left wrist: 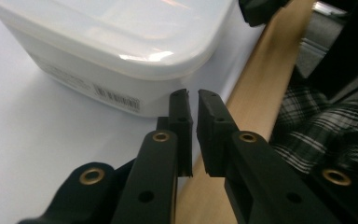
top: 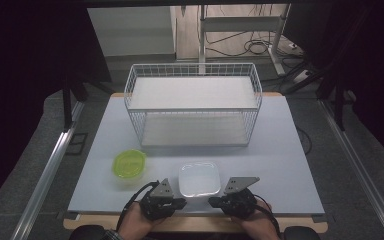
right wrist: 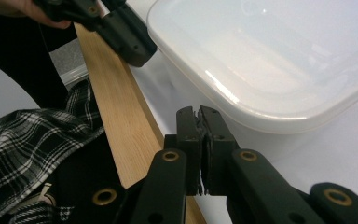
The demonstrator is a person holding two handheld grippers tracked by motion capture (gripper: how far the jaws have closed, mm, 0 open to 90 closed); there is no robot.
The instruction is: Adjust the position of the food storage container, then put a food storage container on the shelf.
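Observation:
A white square container (top: 199,179) with its lid on sits at the front middle of the table. My left gripper (top: 182,202) lies just left of it, and my right gripper (top: 212,201) just right of it, both near the front edge. In the left gripper view the left gripper (left wrist: 192,93) is shut with a slim gap and nothing between its jaws, a short way from the container's (left wrist: 121,37) corner. In the right gripper view the right gripper (right wrist: 198,109) is shut and empty, close under the container's (right wrist: 270,56) rim. A green-lidded round container (top: 129,164) stands to the left.
A white wire basket rack (top: 192,111) with two levels stands at the back middle of the pale table (top: 280,165). A wooden strip (left wrist: 261,84) runs along the table's front edge. Metal rails flank the table on both sides.

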